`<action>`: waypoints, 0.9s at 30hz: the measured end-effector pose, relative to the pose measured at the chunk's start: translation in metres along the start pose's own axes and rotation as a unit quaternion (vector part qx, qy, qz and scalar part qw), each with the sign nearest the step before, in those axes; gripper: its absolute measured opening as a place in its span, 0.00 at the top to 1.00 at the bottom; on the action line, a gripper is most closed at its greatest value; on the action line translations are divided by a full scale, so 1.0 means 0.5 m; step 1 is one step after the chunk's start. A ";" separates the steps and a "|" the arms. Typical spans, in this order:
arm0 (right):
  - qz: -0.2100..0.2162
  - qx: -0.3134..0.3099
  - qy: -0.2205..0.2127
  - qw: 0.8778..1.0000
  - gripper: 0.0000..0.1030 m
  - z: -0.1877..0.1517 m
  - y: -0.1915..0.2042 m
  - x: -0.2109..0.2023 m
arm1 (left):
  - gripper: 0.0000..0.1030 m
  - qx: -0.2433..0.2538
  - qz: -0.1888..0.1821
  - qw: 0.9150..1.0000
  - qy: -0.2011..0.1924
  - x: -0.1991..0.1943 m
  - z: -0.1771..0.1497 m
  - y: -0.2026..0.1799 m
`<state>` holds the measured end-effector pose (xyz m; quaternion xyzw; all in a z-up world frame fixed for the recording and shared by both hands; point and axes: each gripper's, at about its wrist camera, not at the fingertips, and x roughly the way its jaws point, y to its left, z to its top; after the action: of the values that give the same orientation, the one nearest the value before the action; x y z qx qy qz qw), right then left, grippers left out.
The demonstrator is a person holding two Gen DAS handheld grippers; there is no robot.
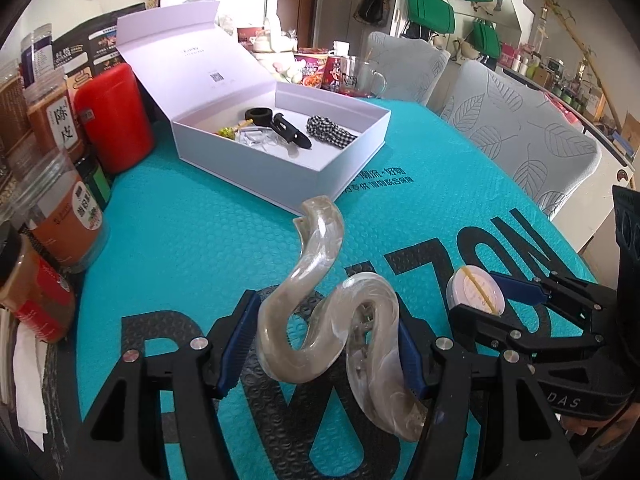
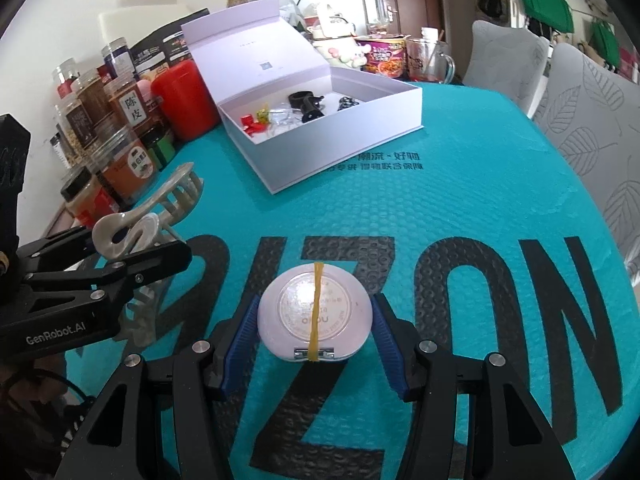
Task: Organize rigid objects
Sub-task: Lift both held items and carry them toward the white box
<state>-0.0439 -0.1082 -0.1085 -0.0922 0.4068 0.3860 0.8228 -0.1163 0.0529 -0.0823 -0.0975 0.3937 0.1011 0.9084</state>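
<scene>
Table mat [image 2: 460, 200]: teal, dimpled like bubble foam, with big black block letters printed across it; it covers the whole surface under my tools.
Chairs [image 1: 528, 140]: two, on the far right side, in pale grey covers with a leaf outline pattern.
Box [image 1: 352, 152]: white rigid card, rectangular, hinged lid standing open at the far side; it sits mid-table, well beyond both my tools.
Box contents: a black plastic clamp-like piece [image 1: 280, 124], a black-and-white checked fabric scrunchie [image 1: 330, 130], some clear plastic bits, small yellow and red pieces [image 2: 250, 123].
Red canister [image 1: 116, 116]: smooth, cylindrical, left of the box, beside clear spice jars [image 1: 66, 216] with printed labels.
Hair claw [image 1: 332, 320]: glossy, pearly beige swirl, thick curved arms with comb teeth; my left gripper [image 1: 326, 344] pinches it between its ribbed blue pads, raised off the mat at near left.
Round case [image 2: 314, 312]: pale lilac, smooth domed disc with a metal hinge, a yellow rubber band [image 2: 316, 312] stretched over it; my right gripper [image 2: 316, 336] is clamped on its two sides, near centre.
</scene>
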 end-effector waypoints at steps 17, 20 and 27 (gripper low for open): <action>0.010 -0.030 -0.026 0.999 0.46 0.044 0.036 -0.033 | 0.39 -0.007 0.025 0.999 -0.038 -0.045 0.059 0.017; 0.004 -0.040 -0.030 0.999 0.46 0.063 0.038 -0.034 | 0.39 -0.002 0.024 0.999 -0.040 -0.041 0.077 0.017; 0.005 -0.056 -0.040 0.998 0.46 0.112 0.038 -0.035 | 0.39 0.002 0.021 0.999 -0.049 -0.033 0.120 0.024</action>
<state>-0.0304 -0.0788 -0.0555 -0.1208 0.3521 0.4153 0.8300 -0.0887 0.0781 -0.0312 -0.0826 0.3509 0.1240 0.9245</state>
